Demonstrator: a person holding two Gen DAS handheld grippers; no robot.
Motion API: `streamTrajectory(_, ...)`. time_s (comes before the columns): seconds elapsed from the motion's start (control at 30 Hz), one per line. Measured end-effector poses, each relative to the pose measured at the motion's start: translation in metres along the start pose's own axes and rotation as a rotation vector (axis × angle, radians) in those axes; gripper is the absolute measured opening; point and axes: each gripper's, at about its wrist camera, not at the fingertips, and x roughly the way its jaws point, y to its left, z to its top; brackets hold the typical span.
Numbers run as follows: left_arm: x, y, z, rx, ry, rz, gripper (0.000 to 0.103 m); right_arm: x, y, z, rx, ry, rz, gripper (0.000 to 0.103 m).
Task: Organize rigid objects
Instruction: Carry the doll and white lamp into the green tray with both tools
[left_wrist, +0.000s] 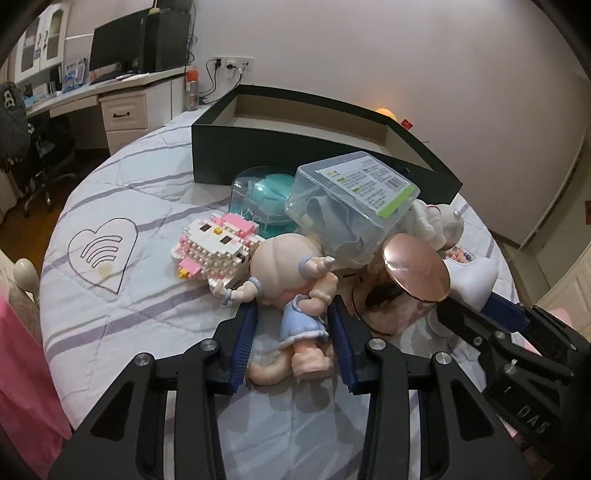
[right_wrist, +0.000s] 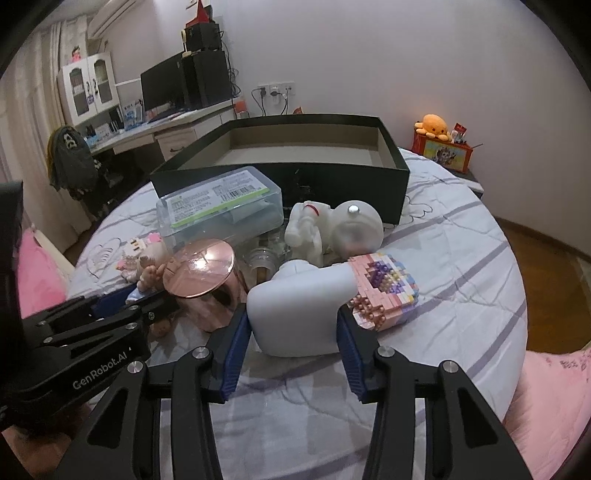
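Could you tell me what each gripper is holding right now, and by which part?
Neither clearly holds anything: left gripper straddles the doll at its dress; right gripper brackets the white object.

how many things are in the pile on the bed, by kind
brick-built toys: 2
figurines: 2
clear plastic containers: 2
rose-gold cup: 1
white plastic object: 1
total: 8

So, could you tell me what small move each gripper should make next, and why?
Probably close both: the left gripper is open around the doll, the right gripper open around the white object, neither gripped yet, and the dark box behind looks empty.
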Motion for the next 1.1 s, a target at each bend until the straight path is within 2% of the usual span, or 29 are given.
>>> streamTrajectory(0.03,-0.003,0.000,-0.001,0.005,-0.003,0.002,0.037,-0.003,-0.001,0.000,0.010,-0.001,0.009,0.047)
streamTrajectory(0.1,-0.009,0.000,-0.003,0.014,-0.004,-0.003,0.024,-0.009,-0.003,-0.001,0.025,-0.008,0.027,0.047)
streamTrajectory(0.53,-0.044,0.021,-0.011,-0.023,-0.017,-0.008,0.024,-0.036,0.001,0.003,0.046,-0.020,0.103,0.046)
streamTrajectory(0.87,-0.074,0.019,0.030,-0.001,-0.075,-0.009,0.024,-0.056,0.007,0.037,0.032,-0.050,0.140,0.046)
streamTrajectory(1.1,-0.079,0.009,0.088,0.038,-0.142,-0.010,0.024,-0.059,0.006,0.082,0.018,-0.103,0.158,0.046)
